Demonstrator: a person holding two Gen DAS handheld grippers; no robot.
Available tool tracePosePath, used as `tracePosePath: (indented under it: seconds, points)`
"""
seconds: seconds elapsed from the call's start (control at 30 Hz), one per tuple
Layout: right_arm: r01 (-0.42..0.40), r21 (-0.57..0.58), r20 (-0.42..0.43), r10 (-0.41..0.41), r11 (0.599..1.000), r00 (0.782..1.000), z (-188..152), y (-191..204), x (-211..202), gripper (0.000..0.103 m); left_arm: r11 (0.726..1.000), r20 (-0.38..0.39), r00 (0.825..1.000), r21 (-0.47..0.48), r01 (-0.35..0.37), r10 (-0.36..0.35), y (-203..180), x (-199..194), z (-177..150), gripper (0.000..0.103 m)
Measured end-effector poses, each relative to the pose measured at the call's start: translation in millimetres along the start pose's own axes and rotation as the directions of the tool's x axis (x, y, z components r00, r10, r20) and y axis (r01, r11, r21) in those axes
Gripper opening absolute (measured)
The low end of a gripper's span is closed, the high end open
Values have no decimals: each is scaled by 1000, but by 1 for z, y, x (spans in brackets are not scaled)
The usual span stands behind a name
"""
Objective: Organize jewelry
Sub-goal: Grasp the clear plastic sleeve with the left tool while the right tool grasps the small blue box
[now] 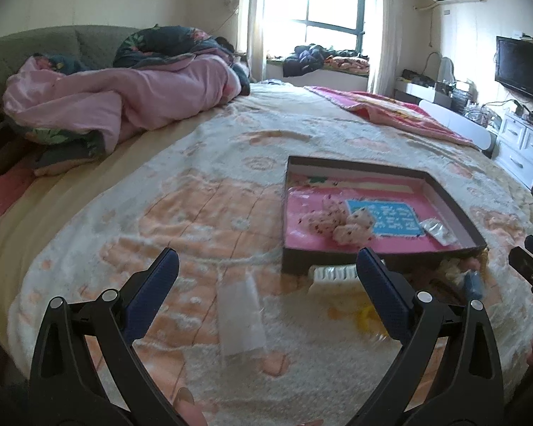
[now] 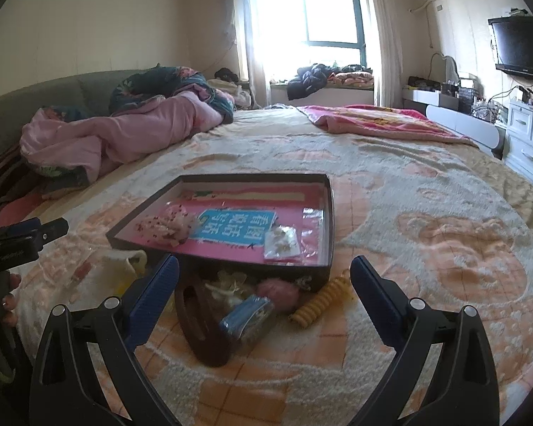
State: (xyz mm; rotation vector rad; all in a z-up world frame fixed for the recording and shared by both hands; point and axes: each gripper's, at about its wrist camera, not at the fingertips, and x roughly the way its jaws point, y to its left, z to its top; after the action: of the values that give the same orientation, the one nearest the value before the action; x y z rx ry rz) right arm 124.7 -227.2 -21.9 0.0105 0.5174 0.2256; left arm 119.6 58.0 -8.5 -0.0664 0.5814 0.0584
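Observation:
A dark shallow box (image 1: 447,195) (image 2: 328,209) with a pink lining lies on the bed. It holds a pink speckled scrunchie (image 1: 341,223) (image 2: 170,225) and a small clear packet (image 1: 439,230) (image 2: 282,243). My left gripper (image 1: 268,262) is open and empty above a clear plastic bag (image 1: 241,316). A white comb-like clip (image 1: 332,272) lies against the box's front wall. My right gripper (image 2: 264,269) is open and empty above a loose pile: a dark brown hair clip (image 2: 202,326), a blue piece in a clear bag (image 2: 247,316), a pink pompom (image 2: 279,293) and a yellow spiral hair tie (image 2: 319,301).
The bed carries a peach and white patterned blanket (image 1: 202,213) (image 2: 444,248). A pink quilt (image 1: 117,103) is heaped at the far left, a red blanket (image 1: 391,110) at the far right. White drawers (image 2: 529,138) and a TV (image 2: 522,48) stand on the right.

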Motion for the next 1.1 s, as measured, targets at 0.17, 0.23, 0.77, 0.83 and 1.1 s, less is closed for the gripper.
tracePosePath:
  seconds: [0.17, 0.23, 0.77, 0.83, 1.1]
  points:
    - [-2, 2, -39, 2, 1000, 999, -12, 3, 2, 94, 1000, -40, 999, -15, -7, 6, 6, 3, -10, 91]
    - [4, 5, -53, -3, 1000, 999, -17, 3, 3, 94, 1000, -61, 998, -21, -7, 5, 7, 5, -14, 91]
    - [23, 95, -157, -8, 995, 988, -35, -8, 33, 72, 999, -170, 985, -37, -30, 23, 18, 36, -40, 91]
    - [18, 77, -164, -5, 997, 986, -37, -3, 37, 67, 999, -173, 985, -43, -20, 12, 19, 37, -41, 91]
    - [13, 51, -169, -4, 999, 986, -40, 6, 48, 49, 996, -204, 979, -89, -18, 0, 26, 50, -42, 77]
